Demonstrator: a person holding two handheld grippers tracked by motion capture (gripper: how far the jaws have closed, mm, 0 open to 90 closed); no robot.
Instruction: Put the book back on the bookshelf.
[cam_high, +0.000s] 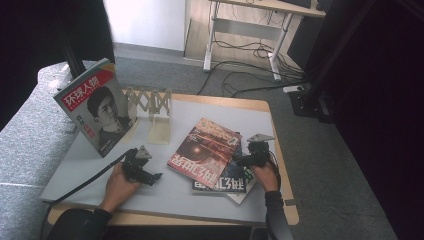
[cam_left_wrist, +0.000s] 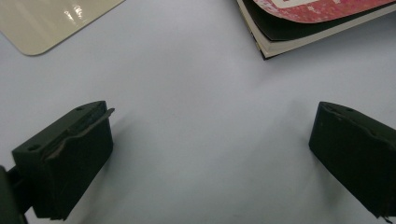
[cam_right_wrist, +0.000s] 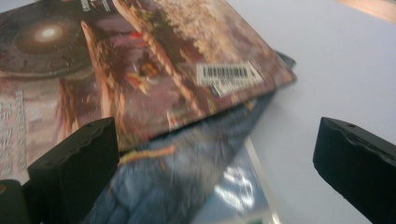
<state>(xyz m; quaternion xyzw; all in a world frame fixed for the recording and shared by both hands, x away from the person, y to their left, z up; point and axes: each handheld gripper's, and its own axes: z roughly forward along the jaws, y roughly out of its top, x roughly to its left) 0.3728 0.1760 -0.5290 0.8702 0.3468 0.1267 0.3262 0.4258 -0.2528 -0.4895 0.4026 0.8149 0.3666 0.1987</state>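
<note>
Stack of three magazines sits center-right of the high view, fanned out so each edge is exposed. Red magazine (cam_high: 205, 150) on top, dark blue magazine (cam_high: 227, 181) under it, a pale one at the bottom, barely showing. Right gripper (cam_high: 240, 161) hangs at the stack's right edge, jaws wide apart, holding nothing. In the right gripper view one jaw is over the red cover near its barcode corner, the other over bare surface (cam_right_wrist: 327, 60) — looks lined up to pinch that top edge, my guess.

Left gripper (cam_high: 152, 177) rests lower left on the grey surface, jaws also spread, empty, just short of the stack; likely parked to steady it.

Upper left: portrait magazine (cam_high: 97, 107) stands upright against the wooden rack (cam_high: 150, 107), presumably the destination slot.
</note>
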